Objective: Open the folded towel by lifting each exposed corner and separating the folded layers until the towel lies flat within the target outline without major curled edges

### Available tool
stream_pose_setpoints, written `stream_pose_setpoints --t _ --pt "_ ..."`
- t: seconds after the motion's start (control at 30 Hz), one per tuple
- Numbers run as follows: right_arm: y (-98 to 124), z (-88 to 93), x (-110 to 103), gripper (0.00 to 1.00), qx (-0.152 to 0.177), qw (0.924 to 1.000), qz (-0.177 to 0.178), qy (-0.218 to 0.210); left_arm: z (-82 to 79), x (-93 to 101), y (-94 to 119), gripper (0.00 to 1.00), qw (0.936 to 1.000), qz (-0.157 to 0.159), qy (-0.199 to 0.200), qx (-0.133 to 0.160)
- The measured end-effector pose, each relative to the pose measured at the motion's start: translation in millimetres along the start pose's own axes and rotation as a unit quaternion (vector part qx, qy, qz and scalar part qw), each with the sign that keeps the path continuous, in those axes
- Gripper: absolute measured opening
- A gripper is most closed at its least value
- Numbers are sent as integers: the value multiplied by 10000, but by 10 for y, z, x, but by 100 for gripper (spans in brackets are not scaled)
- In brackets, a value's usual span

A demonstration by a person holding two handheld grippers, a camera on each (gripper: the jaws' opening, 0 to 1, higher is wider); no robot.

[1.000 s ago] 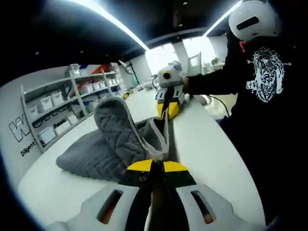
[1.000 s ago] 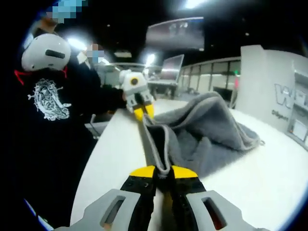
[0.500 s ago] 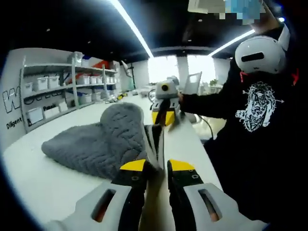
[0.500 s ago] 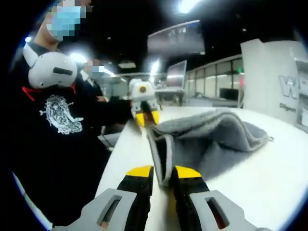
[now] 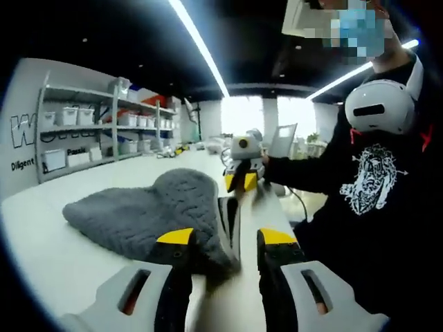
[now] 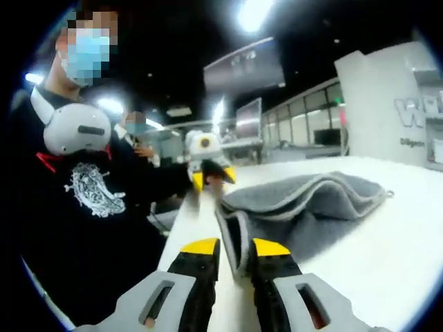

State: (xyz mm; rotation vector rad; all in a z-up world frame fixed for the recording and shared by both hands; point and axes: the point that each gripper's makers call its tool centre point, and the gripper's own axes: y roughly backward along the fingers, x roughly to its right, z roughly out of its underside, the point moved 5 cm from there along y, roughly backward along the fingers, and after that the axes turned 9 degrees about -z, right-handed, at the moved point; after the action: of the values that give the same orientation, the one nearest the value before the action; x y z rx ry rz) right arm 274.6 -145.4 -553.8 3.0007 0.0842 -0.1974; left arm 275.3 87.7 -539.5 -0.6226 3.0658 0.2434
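In the left gripper view, the left gripper rises from the bottom centre with its yellow-tipped jaws spread wide apart, and the near corner of the grey towel lies between them without being squeezed. From there the towel runs back through the lower left and centre of the frame, resting on the white table with a rounded hump in the middle and a folded edge along its right side. Beyond that edge, near the centre of the frame, the right gripper sits at the far end of the towel, its yellow tips parted. A person in a black printed top fills the right side. Shelves with white bins stand at the far left. In the right gripper view, the right gripper comes up at the bottom centre with its jaws apart and the towel's folded corner loose in the gap. The towel stretches across the centre and right of the frame on the table, in low, stacked layers. Farther off, left of centre, the left gripper shows at the towel's far end, yellow tips spread. The person stands at the left.
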Motion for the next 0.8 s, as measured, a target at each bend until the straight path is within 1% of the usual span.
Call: stream_pose_setpoints --t 0.07,0.1,0.13,0.17,0.2,0.23,0.27,0.3,0.33,0.37,0.4,0.43,0.47,0.5,0.53,0.57,0.6,0.7,0.77,0.8 --pt "0 -98 -6 31 376 9992 -12 -143 -2 -19 11 33 9999 -14 101 -14" --pt "6 -165 8 40 614 9979 34 -206 -8 -24 13 35 9999 -51 114 4" --pt "22 -219 27 49 800 9965 96 -234 -31 -52 15 40 9998 -176 115 75" --pt "51 -256 64 54 886 9956 235 -217 -49 -71 19 46 9995 -257 143 104" --pt "66 -262 90 62 881 9953 347 -195 -60 -83 21 53 9993 -309 154 120" --pt "101 -259 151 71 776 9946 673 -162 -88 -115 22 67 9987 -461 131 175" --pt "119 -292 212 89 833 9916 976 -158 -122 -156 21 84 9972 -690 77 263" --pt "130 -331 256 95 931 9886 1178 -125 -150 -191 13 98 9951 -927 169 296" --pt "201 -381 324 99 962 9839 1505 -98 -166 -225 43 100 9928 -1152 283 184" --pt "228 -414 341 100 1011 9825 1562 -118 -222 -245 49 100 9907 -1271 441 212" --pt "265 -468 365 100 1140 9794 1654 -193 -269 -298 82 100 9873 -1497 486 238" --pt "315 -521 380 100 1269 9758 1774 -180 -322 -327 114 100 9850 -1648 424 284" --pt "358 -555 395 100 1313 9730 1889 -169 -374 -328 145 100 9838 -1715 342 393" --pt "395 -583 396 100 1322 9714 1968 -125 -402 -307 171 100 9840 -1696 363 399" --pt "421 -607 392 100 1329 9703 2017 -76 -427 -326 203 100 9834 -1727 373 421" --pt "481 -634 400 100 1341 9688 2083 -29 -464 -366 237 100 9802 -1890 380 458" --pt "517 -647 406 100 1318 9677 2148 3 -475 -402 263 100 9778 -2013 377 431" --pt "589 -659 422 100 1223 9649 2322 75 -493 -454 320 100 9738 -2219 351 343" --pt "618 -635 432 100 1030 9628 2496 68 -489 -483 355 100 9725 -2282 398 255" --pt "631 -634 426 100 916 9609 2607 162 -497 -503 378 100 9704 -2358 447 261"
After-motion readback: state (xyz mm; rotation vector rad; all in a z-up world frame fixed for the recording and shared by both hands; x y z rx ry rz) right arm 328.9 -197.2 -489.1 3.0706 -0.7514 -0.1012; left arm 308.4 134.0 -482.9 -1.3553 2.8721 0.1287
